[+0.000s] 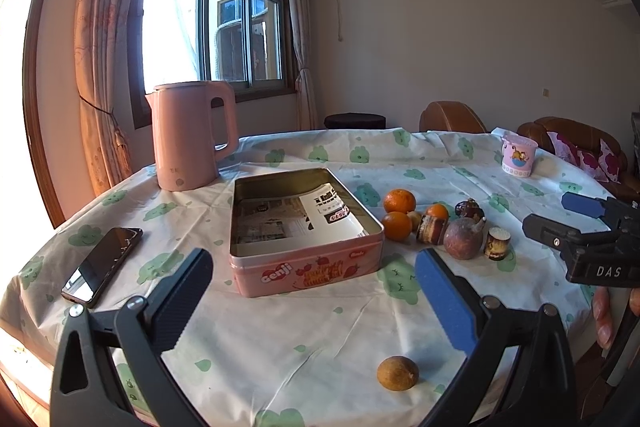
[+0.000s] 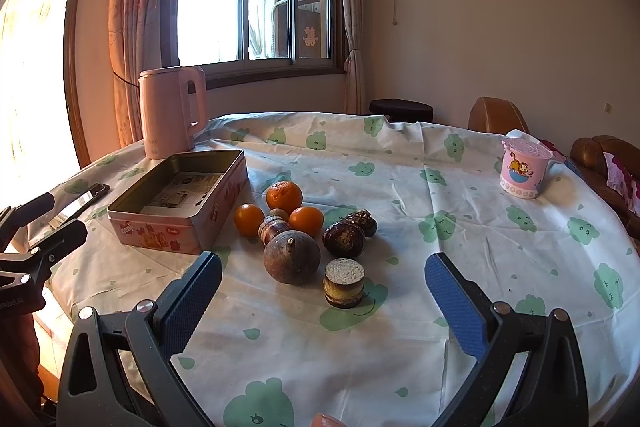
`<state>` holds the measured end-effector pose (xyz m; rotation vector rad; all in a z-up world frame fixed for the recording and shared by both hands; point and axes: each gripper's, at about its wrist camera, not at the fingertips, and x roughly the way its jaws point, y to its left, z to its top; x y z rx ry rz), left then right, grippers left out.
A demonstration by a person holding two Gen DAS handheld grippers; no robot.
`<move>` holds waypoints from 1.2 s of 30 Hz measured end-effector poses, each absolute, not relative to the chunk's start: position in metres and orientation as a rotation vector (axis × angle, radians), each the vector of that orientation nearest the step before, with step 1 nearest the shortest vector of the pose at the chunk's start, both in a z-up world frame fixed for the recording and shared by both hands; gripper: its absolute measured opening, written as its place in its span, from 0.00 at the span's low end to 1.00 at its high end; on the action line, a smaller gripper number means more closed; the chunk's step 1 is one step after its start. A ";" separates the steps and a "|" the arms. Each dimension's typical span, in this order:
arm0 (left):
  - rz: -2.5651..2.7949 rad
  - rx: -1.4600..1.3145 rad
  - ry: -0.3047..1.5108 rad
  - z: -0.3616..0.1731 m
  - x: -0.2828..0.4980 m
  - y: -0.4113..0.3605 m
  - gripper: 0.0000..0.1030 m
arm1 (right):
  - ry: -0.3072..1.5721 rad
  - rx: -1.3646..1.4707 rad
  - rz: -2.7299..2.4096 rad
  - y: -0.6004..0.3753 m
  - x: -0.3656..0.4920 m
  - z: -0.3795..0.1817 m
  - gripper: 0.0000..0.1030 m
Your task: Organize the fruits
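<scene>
An open pink tin box [image 1: 304,263] [image 2: 188,223] lined with paper stands mid-table. Right of it lies a cluster: three oranges [image 1: 399,201] [image 2: 284,195], a brown round fruit [image 1: 464,237] [image 2: 292,257], dark knobbly fruits [image 2: 344,238] and short cut cane pieces [image 1: 497,243] [image 2: 344,283]. A small yellow-brown fruit [image 1: 398,373] lies alone near the front edge. My left gripper [image 1: 314,291] is open and empty, in front of the tin. My right gripper [image 2: 324,291] is open and empty, just short of the cluster; it also shows in the left wrist view [image 1: 560,215].
A pink kettle [image 1: 188,135] [image 2: 172,111] stands behind the tin. A black phone [image 1: 102,263] lies at the left. A pink cartoon cup [image 1: 518,159] [image 2: 524,173] stands far right. Chairs and a sofa [image 1: 572,139] ring the round table's far edge.
</scene>
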<state>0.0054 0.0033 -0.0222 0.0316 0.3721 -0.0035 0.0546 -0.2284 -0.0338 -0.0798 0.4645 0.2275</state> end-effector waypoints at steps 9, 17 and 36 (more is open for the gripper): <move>-0.009 0.027 0.391 -0.025 0.006 -0.001 1.00 | 0.467 -0.081 0.227 -0.228 0.055 -0.034 0.99; -0.043 0.018 0.444 -0.035 0.011 -0.008 1.00 | 0.468 -0.090 0.213 -0.234 0.056 -0.041 0.99; -0.163 0.056 0.639 -0.086 0.010 -0.035 0.61 | 0.514 -0.103 0.214 -0.243 0.070 -0.074 0.88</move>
